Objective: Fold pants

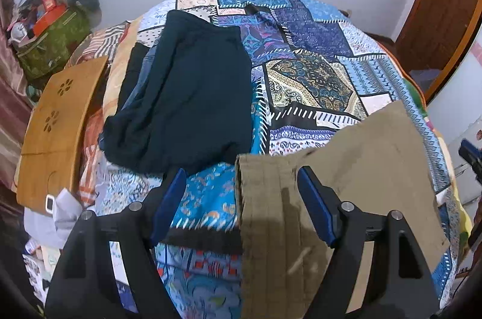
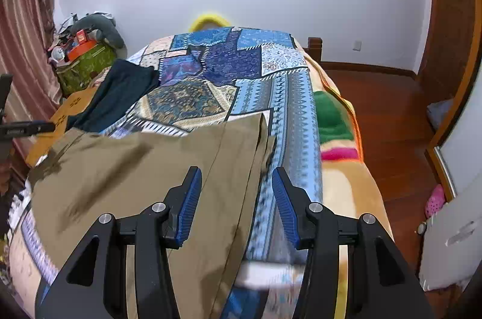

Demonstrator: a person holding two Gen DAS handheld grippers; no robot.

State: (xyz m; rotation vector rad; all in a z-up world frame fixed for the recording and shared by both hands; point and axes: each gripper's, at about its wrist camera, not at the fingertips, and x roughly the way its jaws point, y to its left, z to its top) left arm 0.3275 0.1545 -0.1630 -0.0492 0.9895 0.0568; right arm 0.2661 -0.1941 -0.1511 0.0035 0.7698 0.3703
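Note:
Khaki pants [image 1: 346, 168] lie flat on the patchwork bedspread [image 1: 316, 47]; they also show in the right wrist view [image 2: 135, 174]. My left gripper [image 1: 241, 177] is open above the pants' left hemmed edge, its jaws straddling that edge. My right gripper [image 2: 236, 177] is open above the pants' right edge, one blue pad [image 2: 189, 204] over the cloth and the other over the bedspread [image 2: 295, 120]. Neither gripper holds anything.
A stack of folded dark pants [image 1: 186, 96] lies on the bed's left side, also seen in the right wrist view [image 2: 117, 96]. A wooden lap tray [image 1: 57, 132] and a green bag [image 1: 54, 44] sit left of the bed. Wooden floor [image 2: 391, 123] is to the right.

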